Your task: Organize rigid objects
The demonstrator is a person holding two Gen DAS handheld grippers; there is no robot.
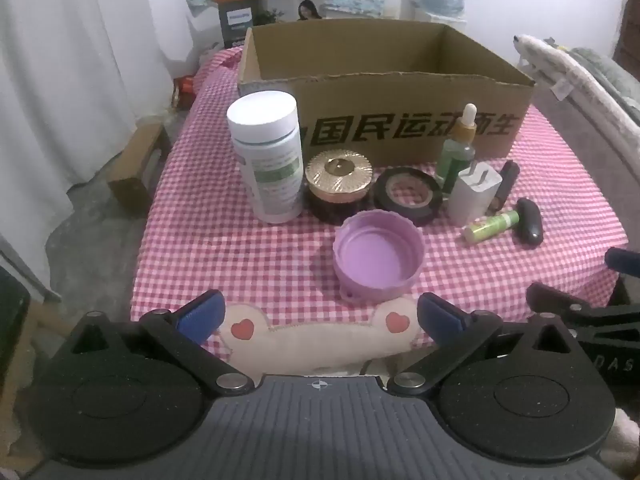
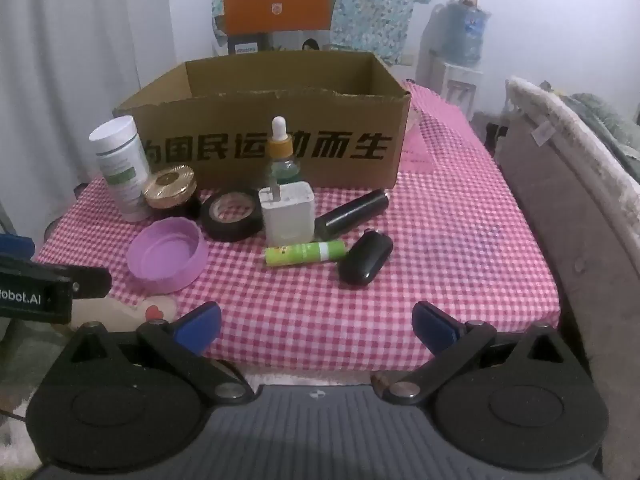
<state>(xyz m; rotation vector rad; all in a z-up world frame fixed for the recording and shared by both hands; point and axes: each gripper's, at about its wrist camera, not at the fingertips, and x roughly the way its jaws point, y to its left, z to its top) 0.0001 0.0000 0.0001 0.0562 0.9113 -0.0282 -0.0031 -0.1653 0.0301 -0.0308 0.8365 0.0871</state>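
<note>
- Currently my left gripper [image 1: 318, 316] and right gripper [image 2: 316, 326] gape, empty.
- Risk: tall white plastic bottle [image 1: 268, 156] topples if clipped reaching the open brown cardboard box [image 1: 384, 80].

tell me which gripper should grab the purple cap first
Left, probably. The purple cap lies straight ahead of the open left gripper, nearest of all the items. From the right gripper, also open and empty, the cap sits off to its left, with the green tube more directly ahead.
</note>
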